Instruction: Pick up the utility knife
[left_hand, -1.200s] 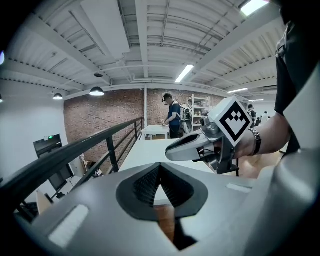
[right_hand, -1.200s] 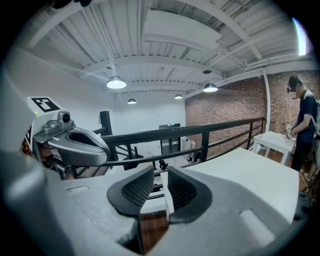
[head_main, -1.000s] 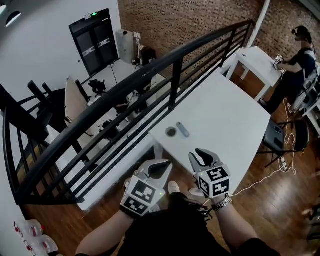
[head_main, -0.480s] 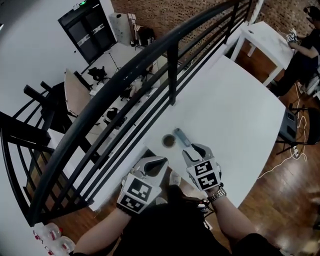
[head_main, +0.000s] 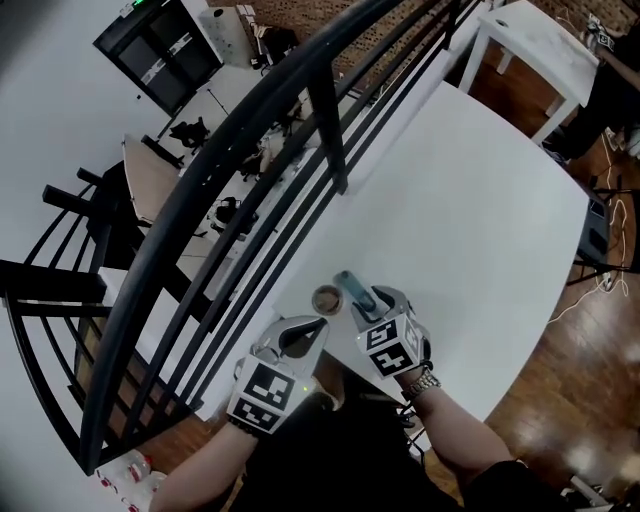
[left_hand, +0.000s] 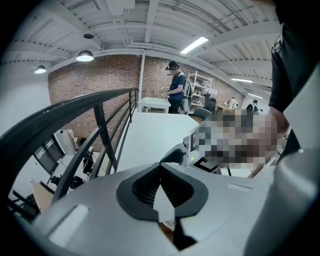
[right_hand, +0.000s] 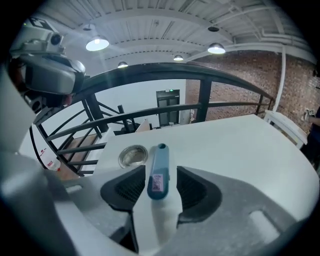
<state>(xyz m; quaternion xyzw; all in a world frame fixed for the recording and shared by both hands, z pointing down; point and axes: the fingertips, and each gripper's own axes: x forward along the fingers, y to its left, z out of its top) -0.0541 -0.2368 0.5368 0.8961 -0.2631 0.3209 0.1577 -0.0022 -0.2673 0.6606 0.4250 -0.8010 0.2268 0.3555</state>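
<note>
now the right tool (right_hand: 160, 171) is opening astride the utility knife (right_hand: 158, 165) beside a round tin (right_hand: 133, 155), left tool (left_hand: 161, 167) closed.

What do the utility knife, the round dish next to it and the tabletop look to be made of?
Utility knife: likely plastic, matte blue-grey body with rounded ends and a small sticker.
Round dish: probably metal, its rim and bottom shine and reflect.
Tabletop: smooth white, satin, laminate or painted board; can't tell which.
</note>
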